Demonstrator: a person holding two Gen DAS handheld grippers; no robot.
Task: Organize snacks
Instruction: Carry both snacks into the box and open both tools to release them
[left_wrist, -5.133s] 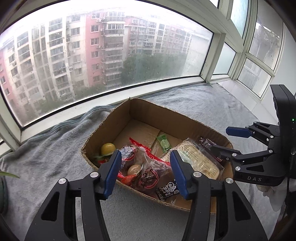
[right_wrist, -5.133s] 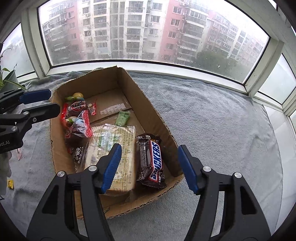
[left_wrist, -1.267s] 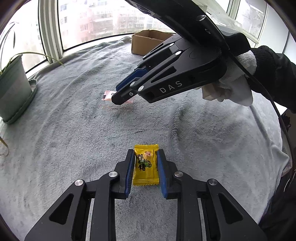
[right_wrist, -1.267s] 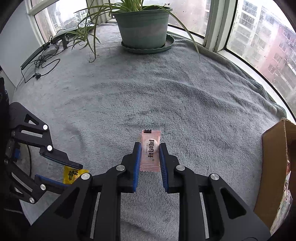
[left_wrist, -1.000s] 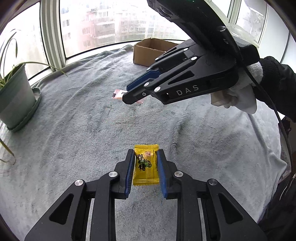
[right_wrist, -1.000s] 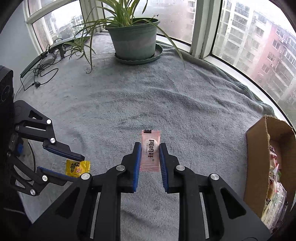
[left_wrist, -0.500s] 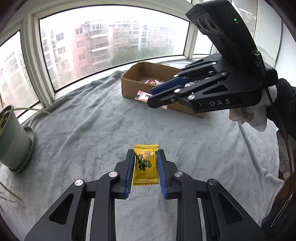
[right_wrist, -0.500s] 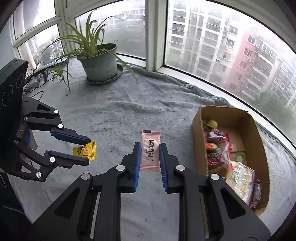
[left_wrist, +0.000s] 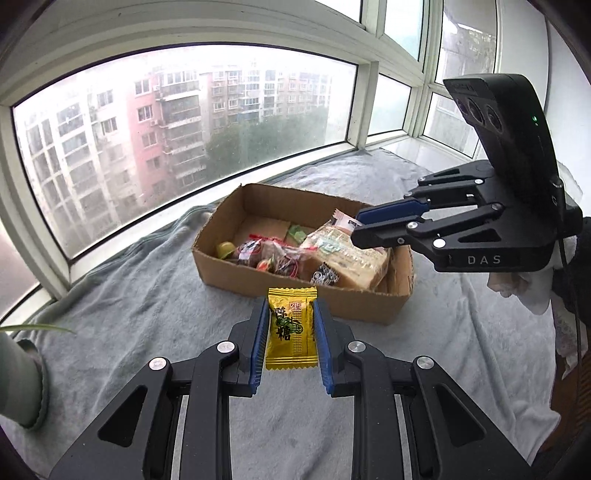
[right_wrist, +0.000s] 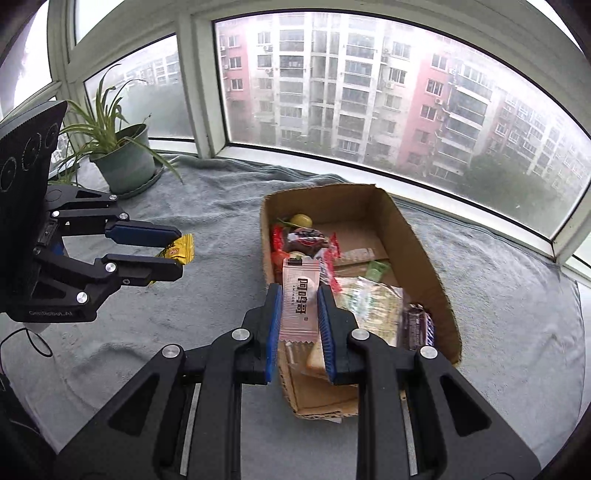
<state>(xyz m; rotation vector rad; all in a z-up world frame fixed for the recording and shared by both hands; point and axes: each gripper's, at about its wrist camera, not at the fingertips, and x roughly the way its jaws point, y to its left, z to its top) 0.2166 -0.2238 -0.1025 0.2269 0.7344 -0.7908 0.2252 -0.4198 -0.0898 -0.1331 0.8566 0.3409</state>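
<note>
My left gripper (left_wrist: 290, 325) is shut on a yellow candy packet (left_wrist: 291, 328) and holds it above the blanket, just short of the near wall of the cardboard box (left_wrist: 295, 284). My right gripper (right_wrist: 299, 314) is shut on a pink-and-white snack packet (right_wrist: 299, 295) and hovers over the near left part of the box (right_wrist: 424, 258). The box holds several snacks: a clear cracker pack (right_wrist: 373, 299), a Snickers bar (right_wrist: 415, 326), red-wrapped sweets (right_wrist: 303, 238). The right gripper also shows in the left wrist view (left_wrist: 360, 229), over the box's right end.
A grey blanket (right_wrist: 221, 206) covers the window ledge. A potted plant (right_wrist: 125, 162) stands at the far left by the glass. Window frames run close behind the box. The left gripper shows in the right wrist view (right_wrist: 181, 251), left of the box.
Both grippers have swung from the open blanket toward the box, each still holding its packet. The right gripper has come over the box; the left has come up to its near wall.
</note>
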